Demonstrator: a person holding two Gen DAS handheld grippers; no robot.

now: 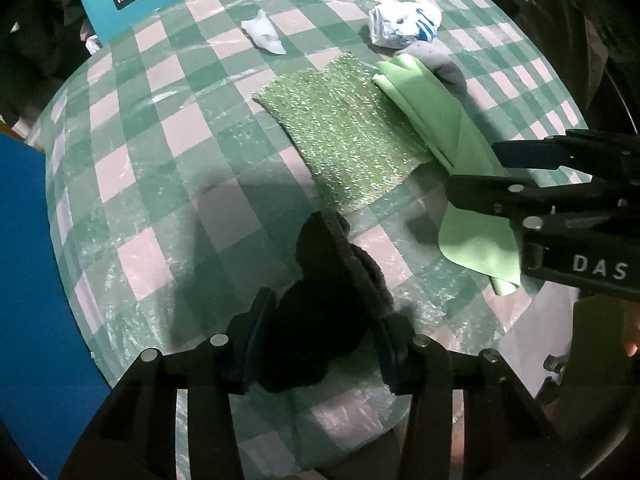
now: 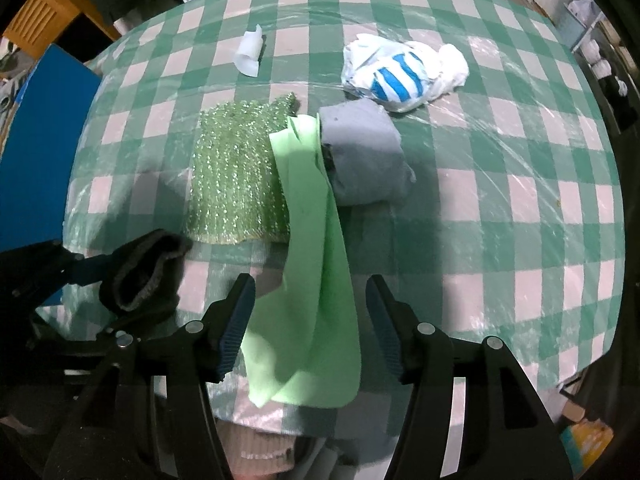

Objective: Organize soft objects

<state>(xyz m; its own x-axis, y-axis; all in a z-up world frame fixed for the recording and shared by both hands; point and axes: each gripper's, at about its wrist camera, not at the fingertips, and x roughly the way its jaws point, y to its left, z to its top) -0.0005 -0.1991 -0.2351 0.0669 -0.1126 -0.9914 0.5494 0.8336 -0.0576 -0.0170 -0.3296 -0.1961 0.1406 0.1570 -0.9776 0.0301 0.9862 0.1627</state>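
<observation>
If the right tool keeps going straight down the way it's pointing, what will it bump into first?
Most likely the light green cloth: it lies right between the open fingers of the right tool, with the checkered table just underneath. How far above it the tool sits is hard to judge.

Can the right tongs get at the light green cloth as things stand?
Probably yes: the right tongs stand open astride the light green cloth, nothing covers it; left tongs hold a dark sock off to the side.

You're over a tabletop (image 2: 520,184) checked green and white; on it a sparkly green cloth (image 2: 236,184), a plain light-green cloth (image 2: 316,280), a grey cloth (image 2: 364,156), a white bag with blue stripes (image 2: 400,72), a black sock (image 1: 320,300)
</observation>
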